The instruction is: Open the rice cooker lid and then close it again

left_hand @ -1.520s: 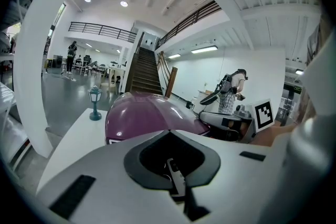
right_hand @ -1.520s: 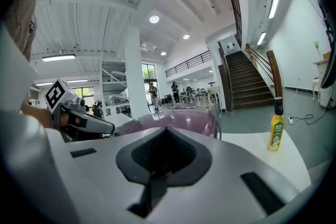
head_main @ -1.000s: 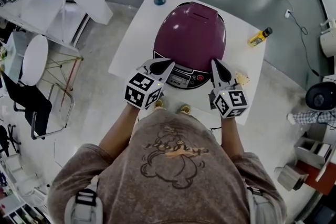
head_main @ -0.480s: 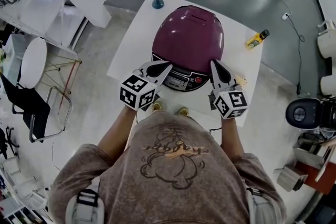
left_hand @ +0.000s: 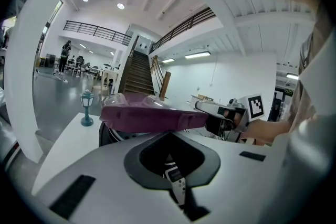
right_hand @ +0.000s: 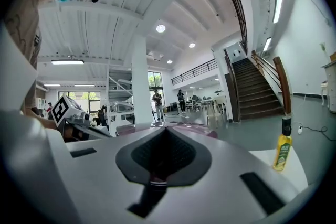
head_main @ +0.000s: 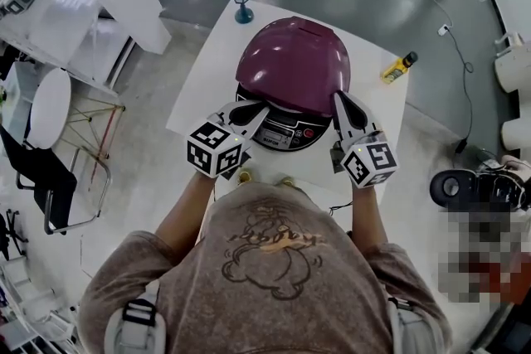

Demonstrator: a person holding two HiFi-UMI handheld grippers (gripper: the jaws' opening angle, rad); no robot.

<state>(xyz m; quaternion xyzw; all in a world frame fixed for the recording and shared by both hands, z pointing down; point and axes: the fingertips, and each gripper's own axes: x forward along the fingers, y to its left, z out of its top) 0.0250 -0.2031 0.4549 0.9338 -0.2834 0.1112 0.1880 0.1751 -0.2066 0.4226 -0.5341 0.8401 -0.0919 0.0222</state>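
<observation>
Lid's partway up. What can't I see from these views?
- Pot interior: head view, the lid covers it; left gripper view shows only a dark gap.
- Right gripper fingertip contact with the lid: right gripper view, its own fingers block it.
- Control panel print: head view, too small.

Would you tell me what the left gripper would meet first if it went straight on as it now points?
Most likely the rice cooker's purple lid, whose raised front edge lies right ahead of the left gripper; depth is uncertain.
</observation>
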